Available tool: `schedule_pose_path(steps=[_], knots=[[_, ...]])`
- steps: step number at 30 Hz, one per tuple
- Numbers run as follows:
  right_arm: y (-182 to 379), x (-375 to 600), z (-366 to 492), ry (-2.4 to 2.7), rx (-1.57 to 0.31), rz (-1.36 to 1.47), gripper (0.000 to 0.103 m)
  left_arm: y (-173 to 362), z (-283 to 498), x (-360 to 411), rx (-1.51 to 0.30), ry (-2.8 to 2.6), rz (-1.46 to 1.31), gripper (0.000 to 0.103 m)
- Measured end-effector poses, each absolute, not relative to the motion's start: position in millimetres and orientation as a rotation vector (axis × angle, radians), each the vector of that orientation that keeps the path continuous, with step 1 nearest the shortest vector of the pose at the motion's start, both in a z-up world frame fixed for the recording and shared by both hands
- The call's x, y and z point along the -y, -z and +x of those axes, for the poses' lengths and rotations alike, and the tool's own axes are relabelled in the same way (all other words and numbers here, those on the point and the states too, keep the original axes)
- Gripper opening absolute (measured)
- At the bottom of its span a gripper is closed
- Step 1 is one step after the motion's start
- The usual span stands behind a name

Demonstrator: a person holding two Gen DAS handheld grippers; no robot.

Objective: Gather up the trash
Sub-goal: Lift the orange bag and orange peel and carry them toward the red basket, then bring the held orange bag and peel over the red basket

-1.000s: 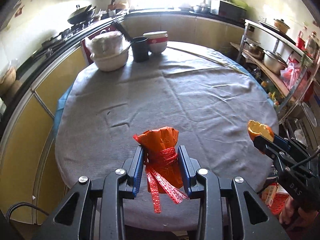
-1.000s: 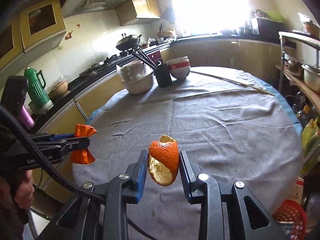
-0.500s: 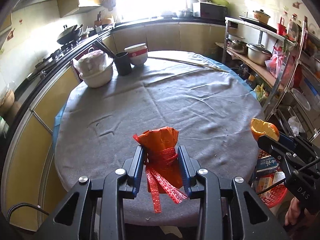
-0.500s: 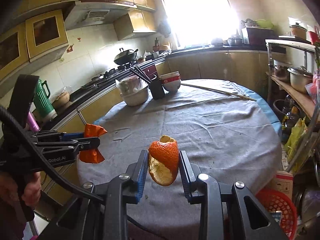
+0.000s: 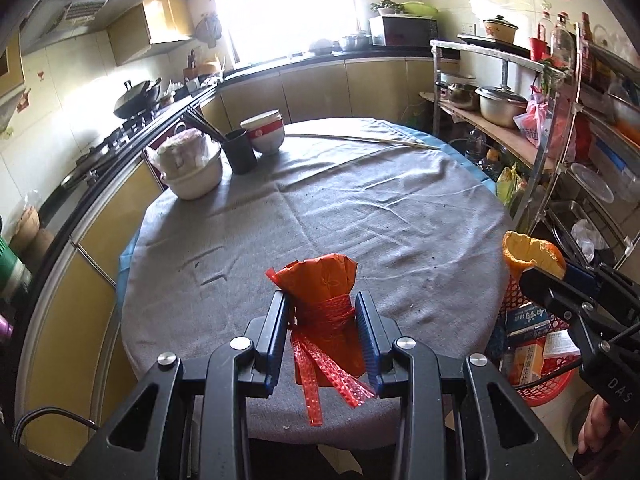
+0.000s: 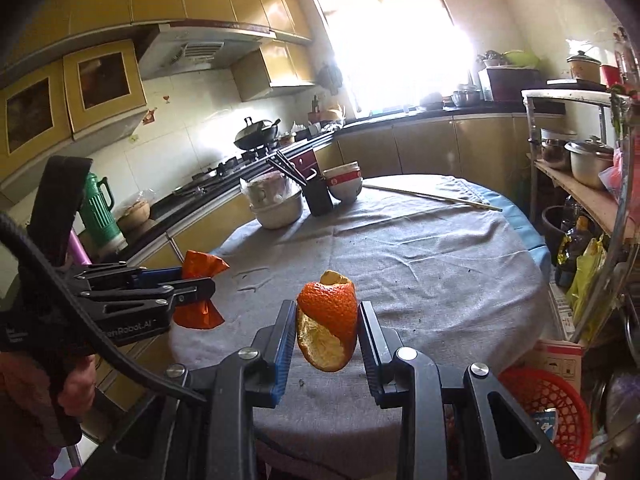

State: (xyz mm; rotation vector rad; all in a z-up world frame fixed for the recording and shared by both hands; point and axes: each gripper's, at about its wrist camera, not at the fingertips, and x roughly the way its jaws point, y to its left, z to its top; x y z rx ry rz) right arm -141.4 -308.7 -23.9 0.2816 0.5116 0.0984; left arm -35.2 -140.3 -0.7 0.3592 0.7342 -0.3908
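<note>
My left gripper is shut on a crumpled orange-red wrapper with red ribbon strips, held above the near edge of the round table. It also shows in the right wrist view. My right gripper is shut on an orange peel, held over the table's near edge; the peel also shows at the right of the left wrist view. A red mesh trash basket with cartons in it stands on the floor right of the table, below the right gripper; it also shows in the right wrist view.
At the table's far left stand a white bowl with a bagged item, a black cup with chopsticks and stacked bowls. A thin stick lies at the far side. A metal shelf rack with pots stands at the right. A kitchen counter runs along the left.
Both grippers have pulled back and up from the table, still holding the wrapper and the peel. More of the room and the red basket have come into view.
</note>
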Motion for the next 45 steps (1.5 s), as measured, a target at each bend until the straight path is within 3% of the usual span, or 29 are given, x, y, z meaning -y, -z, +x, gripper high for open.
schedule_pose_path(steps=[45], knots=[[-8, 325, -255, -0.093, -0.353, 0.317, 0.033, -50, -131, 161, -0.479, 0.378, 0.419, 0.035]])
